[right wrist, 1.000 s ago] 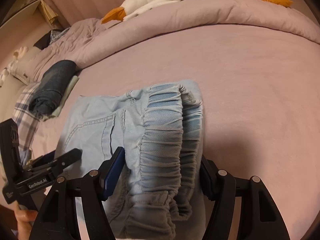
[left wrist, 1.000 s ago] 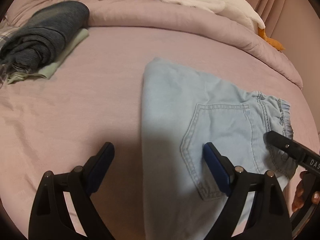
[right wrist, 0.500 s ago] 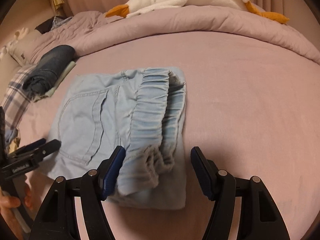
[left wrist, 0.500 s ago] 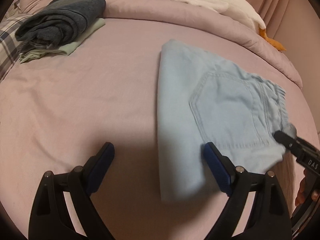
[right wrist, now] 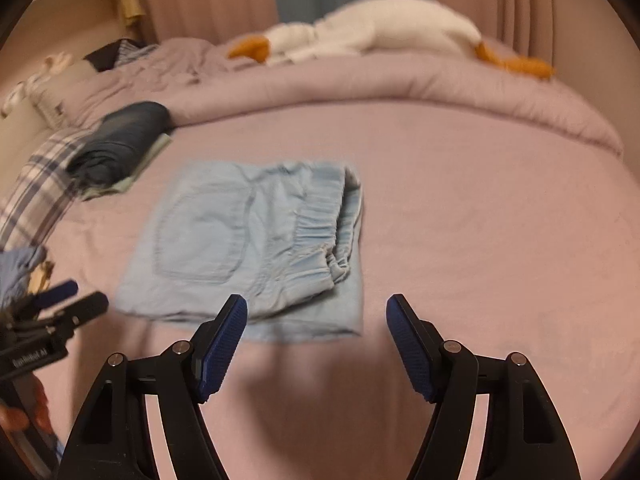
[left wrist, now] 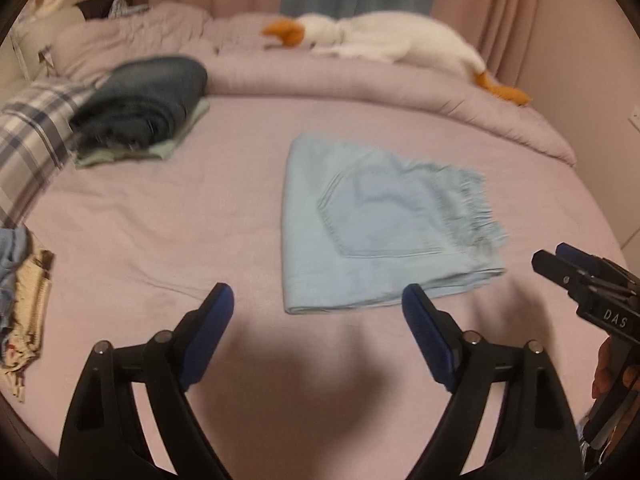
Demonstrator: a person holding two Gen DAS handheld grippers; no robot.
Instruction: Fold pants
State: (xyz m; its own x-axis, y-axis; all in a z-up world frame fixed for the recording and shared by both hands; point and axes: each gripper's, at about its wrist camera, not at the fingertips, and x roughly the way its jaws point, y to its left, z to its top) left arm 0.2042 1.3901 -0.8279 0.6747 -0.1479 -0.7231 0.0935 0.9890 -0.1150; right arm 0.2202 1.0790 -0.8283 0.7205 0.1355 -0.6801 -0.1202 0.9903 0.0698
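Note:
The light blue pants (left wrist: 376, 224) lie folded into a flat rectangle on the pink bed, back pocket up, elastic waistband on the right. They also show in the right wrist view (right wrist: 256, 248). My left gripper (left wrist: 318, 312) is open and empty, held back from the pants' near edge. My right gripper (right wrist: 316, 320) is open and empty, just short of the near edge by the waistband. Each gripper shows at the edge of the other's view, the right one (left wrist: 576, 276) and the left one (right wrist: 68, 304).
A folded dark blue garment (left wrist: 144, 96) on a pale green one lies at the back left. A plaid cloth (left wrist: 28, 136) and loose clothes (left wrist: 20, 304) sit at the left edge. A white plush goose (left wrist: 384, 40) lies on the rolled duvet (left wrist: 360, 80).
Both grippers have pulled back and up from the pants. The right gripper no longer straddles the waistband. The folded pants stay on the bed.

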